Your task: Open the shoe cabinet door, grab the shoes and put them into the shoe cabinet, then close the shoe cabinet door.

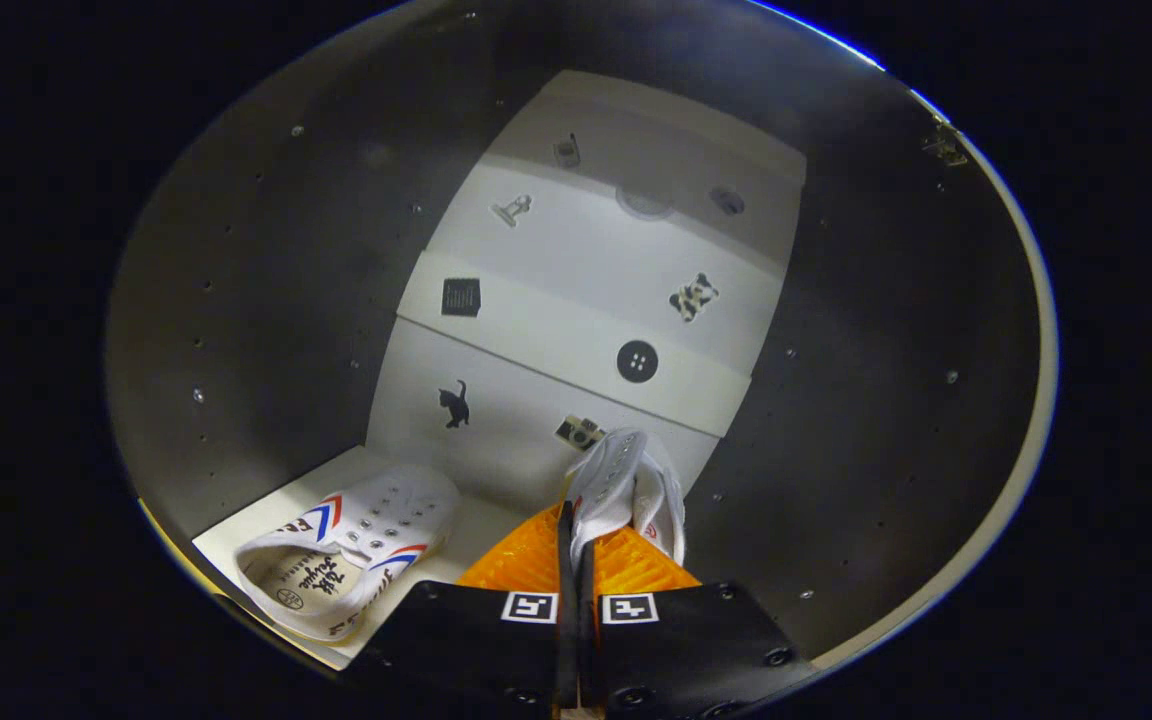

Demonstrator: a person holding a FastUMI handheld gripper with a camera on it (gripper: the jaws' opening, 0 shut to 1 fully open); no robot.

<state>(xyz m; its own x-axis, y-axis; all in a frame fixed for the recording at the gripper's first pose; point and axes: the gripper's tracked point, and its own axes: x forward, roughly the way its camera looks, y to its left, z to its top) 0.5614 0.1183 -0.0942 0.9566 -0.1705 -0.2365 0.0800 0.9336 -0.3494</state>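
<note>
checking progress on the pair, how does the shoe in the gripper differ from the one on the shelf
The held shoe is pinched between the gripper fingers, hanging up off the shelf; the other shoe lies flat on it, released, opening showing. Both are white sneakers inside the cabinet.

We see only the upper part of the white canvas shoe (626,485) pinched between the jaws; its sole and heel lie hidden behind the orange ribbed fingers (526,560).

Two shoes (351,555) inside cabinet (236,300)
</note>
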